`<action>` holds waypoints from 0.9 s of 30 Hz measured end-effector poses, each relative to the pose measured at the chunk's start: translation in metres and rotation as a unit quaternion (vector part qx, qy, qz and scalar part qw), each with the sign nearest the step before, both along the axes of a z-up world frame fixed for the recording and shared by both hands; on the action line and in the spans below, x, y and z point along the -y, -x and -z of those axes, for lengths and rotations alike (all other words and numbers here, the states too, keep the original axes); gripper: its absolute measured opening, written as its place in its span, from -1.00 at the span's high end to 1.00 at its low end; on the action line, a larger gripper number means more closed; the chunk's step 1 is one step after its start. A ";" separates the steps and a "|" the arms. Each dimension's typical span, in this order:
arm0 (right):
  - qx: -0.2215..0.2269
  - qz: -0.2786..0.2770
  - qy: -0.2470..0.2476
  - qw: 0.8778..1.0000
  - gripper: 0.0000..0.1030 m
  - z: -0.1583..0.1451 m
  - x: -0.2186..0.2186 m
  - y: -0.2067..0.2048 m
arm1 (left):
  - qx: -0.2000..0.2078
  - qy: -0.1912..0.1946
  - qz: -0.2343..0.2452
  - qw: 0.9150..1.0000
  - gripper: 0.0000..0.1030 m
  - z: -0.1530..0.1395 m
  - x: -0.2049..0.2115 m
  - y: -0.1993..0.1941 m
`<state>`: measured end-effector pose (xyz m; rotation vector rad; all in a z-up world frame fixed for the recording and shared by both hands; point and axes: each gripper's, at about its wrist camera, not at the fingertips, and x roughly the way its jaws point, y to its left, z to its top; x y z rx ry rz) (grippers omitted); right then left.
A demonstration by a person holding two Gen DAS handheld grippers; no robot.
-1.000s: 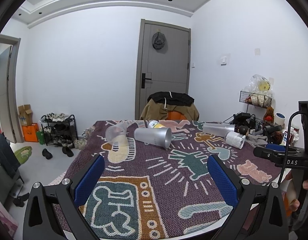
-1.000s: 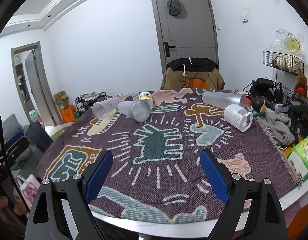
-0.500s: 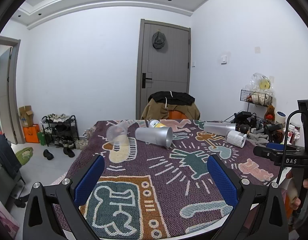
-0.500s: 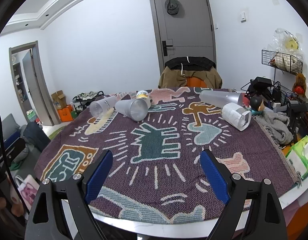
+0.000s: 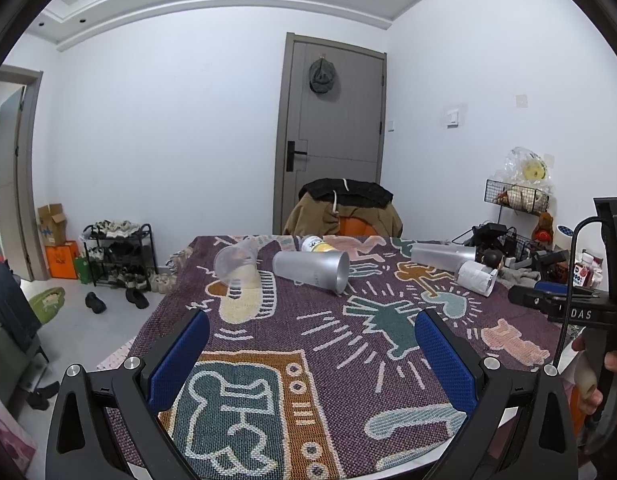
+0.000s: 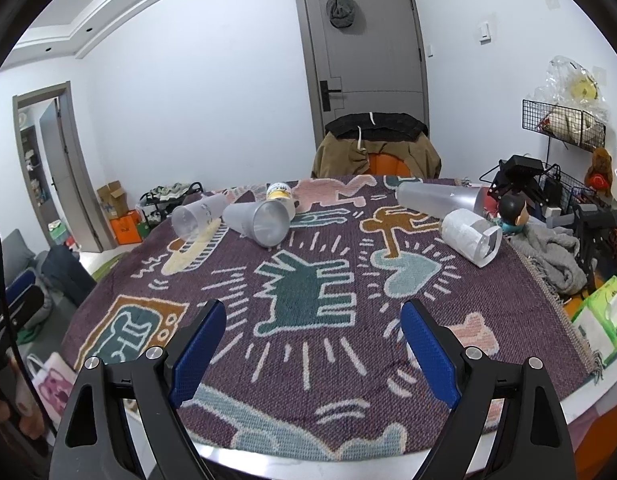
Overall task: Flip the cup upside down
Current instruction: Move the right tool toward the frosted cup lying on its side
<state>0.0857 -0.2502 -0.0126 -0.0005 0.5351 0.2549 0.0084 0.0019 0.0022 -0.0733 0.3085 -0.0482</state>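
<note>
Several translucent cups lie on their sides on a patterned purple cloth. A frosted grey cup [image 5: 312,271] [image 6: 258,221] lies mid-table, mouth toward me. A clear cup [image 5: 234,260] [image 6: 198,214] lies to its left. A tall frosted cup [image 5: 442,255] [image 6: 438,199] and a short white cup [image 5: 476,278] [image 6: 470,237] lie at the right. My left gripper [image 5: 311,354] is open and empty, above the near edge. My right gripper [image 6: 313,344] is open and empty, well short of the cups.
A yellow-labelled bottle [image 5: 317,243] [image 6: 280,192] lies behind the grey cup. Clutter, a grey cloth [image 6: 552,252] and tissue packs [image 6: 604,312] sit at the table's right. A chair with a jacket [image 6: 376,148] stands at the far side. The right gripper's handle [image 5: 580,308] shows at the right.
Both views have shifted only slightly; the cups appear a little lower and closer. Both grippers stay open and empty. No cup has moved.
</note>
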 end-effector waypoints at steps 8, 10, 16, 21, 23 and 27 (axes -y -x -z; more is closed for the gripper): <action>0.023 0.006 0.023 0.999 -0.74 -0.019 -0.011 -0.029 | -0.001 0.010 -0.002 1.000 -0.99 -0.007 -0.004 -0.017; 0.027 0.004 0.033 0.999 -0.74 -0.024 -0.016 -0.039 | -0.004 0.013 -0.003 1.000 -0.99 -0.009 -0.004 -0.023; 0.025 -0.037 0.109 0.993 -0.73 -0.041 -0.035 -0.077 | -0.008 0.019 -0.006 1.000 -0.99 -0.016 -0.005 -0.041; 0.024 -0.051 0.138 0.989 -0.73 -0.057 -0.034 -0.108 | -0.013 0.031 -0.009 0.999 -0.99 -0.021 -0.006 -0.057; 0.019 -0.057 0.138 0.989 -0.73 -0.062 -0.030 -0.118 | -0.016 0.037 -0.008 0.999 -0.99 -0.023 -0.006 -0.064; 0.010 -0.059 0.166 0.984 -0.73 -0.067 -0.019 -0.147 | -0.022 0.039 -0.011 0.999 -0.99 -0.026 -0.004 -0.078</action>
